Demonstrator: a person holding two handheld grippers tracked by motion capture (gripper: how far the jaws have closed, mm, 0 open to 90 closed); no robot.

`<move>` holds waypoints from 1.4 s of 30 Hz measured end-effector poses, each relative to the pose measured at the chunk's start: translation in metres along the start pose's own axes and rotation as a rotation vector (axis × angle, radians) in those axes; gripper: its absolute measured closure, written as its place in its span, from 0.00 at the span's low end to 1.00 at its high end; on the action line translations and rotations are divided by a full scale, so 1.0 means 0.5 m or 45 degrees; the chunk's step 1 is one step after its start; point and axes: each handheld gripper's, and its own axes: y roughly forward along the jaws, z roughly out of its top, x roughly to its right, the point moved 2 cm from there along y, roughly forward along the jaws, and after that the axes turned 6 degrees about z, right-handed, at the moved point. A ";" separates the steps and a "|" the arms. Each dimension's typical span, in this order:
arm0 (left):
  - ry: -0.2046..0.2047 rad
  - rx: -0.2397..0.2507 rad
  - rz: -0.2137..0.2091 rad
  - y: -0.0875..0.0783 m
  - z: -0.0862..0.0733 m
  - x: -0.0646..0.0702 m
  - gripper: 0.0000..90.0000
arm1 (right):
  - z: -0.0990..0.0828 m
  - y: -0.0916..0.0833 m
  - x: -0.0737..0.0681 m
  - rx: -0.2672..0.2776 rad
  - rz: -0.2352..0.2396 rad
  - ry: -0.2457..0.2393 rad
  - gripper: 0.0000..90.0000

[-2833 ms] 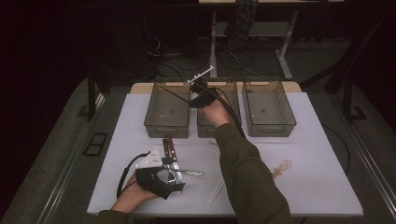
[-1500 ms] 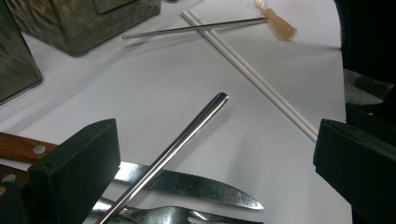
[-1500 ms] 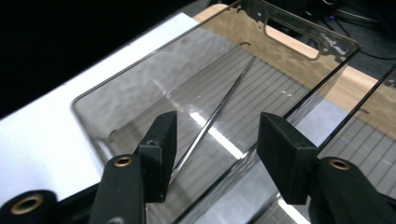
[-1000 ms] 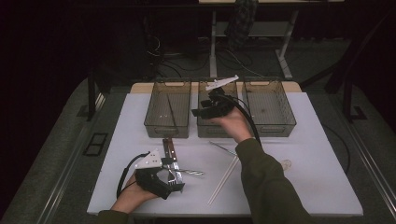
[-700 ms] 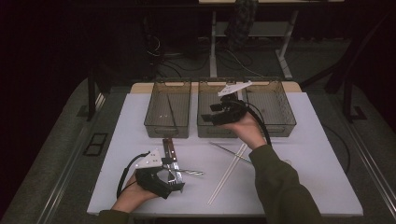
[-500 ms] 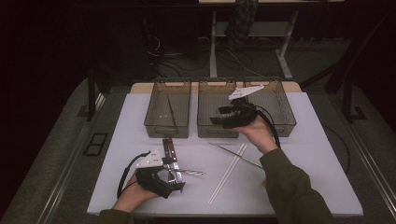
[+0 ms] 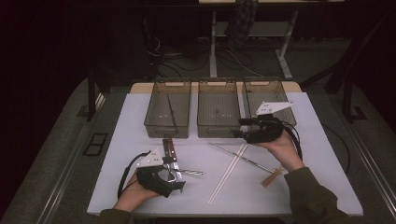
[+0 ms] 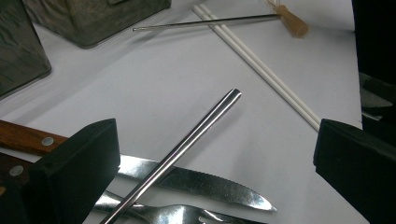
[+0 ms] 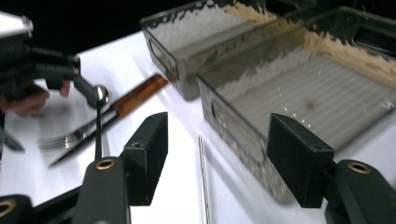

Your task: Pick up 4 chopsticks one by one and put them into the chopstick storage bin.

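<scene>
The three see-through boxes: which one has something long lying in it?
The left box: a thin dark stick lies inside it, while the middle box and the right box look empty.

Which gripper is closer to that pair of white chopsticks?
Right. The right gripper hovers just above the chopsticks' far end; the left gripper sits off to their left.

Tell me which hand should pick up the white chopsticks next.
Right, probably. The right gripper hangs with open, empty jaws just above the white chopsticks; the left gripper sits farther off, over a metal rod.
</scene>
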 end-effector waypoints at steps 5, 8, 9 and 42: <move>0.009 0.002 0.000 0.000 0.000 -0.001 0.00 | -0.047 -0.025 0.001 -0.014 -0.017 0.020 0.41; 0.005 -0.006 0.004 0.003 0.000 0.000 0.00 | -0.074 -0.038 0.004 -0.044 -0.025 0.026 0.39; 0.008 -0.008 0.007 0.003 0.001 0.000 0.00 | -0.083 -0.042 0.003 -0.054 -0.021 0.026 0.39; 0.040 -0.033 0.012 0.001 0.002 0.006 0.00 | -0.205 -0.034 0.013 -0.390 0.011 0.012 0.77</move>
